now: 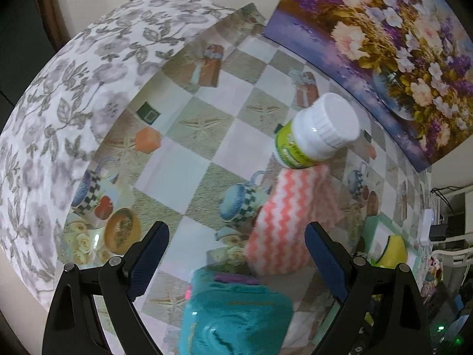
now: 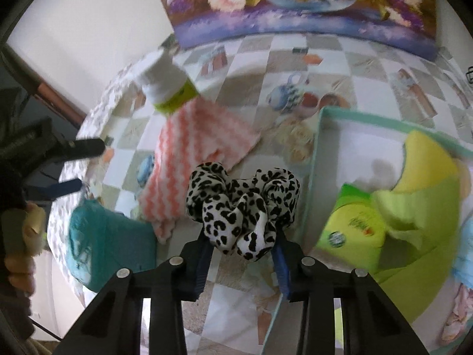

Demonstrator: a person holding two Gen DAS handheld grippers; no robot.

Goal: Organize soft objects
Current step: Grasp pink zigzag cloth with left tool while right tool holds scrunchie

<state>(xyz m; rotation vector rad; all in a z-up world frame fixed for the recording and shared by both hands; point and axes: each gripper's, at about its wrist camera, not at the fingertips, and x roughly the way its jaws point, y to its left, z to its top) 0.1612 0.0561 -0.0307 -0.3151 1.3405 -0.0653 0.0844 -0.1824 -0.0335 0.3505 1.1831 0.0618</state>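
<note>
My right gripper (image 2: 241, 247) is shut on a black-and-white leopard scrunchie (image 2: 242, 204) and holds it above the table, just left of a mint-edged tray (image 2: 314, 159). The tray holds a yellow-green cloth (image 2: 425, 195) and a green packet (image 2: 351, 224). My left gripper (image 1: 236, 263) is open and empty above a teal towel (image 1: 236, 316); it also shows in the right wrist view (image 2: 79, 165). A pink zigzag cloth (image 1: 283, 222) lies ahead of it, also seen in the right wrist view (image 2: 195, 148). The teal towel (image 2: 109, 248) lies at the table's left edge.
A white-capped green bottle (image 1: 313, 133) lies tilted on the pink cloth's far end; it also shows in the right wrist view (image 2: 168, 82). A flower painting (image 1: 384, 38) leans on the wall behind. The table has a checkered cover (image 1: 189, 153) and a floral cloth edge (image 1: 74, 88).
</note>
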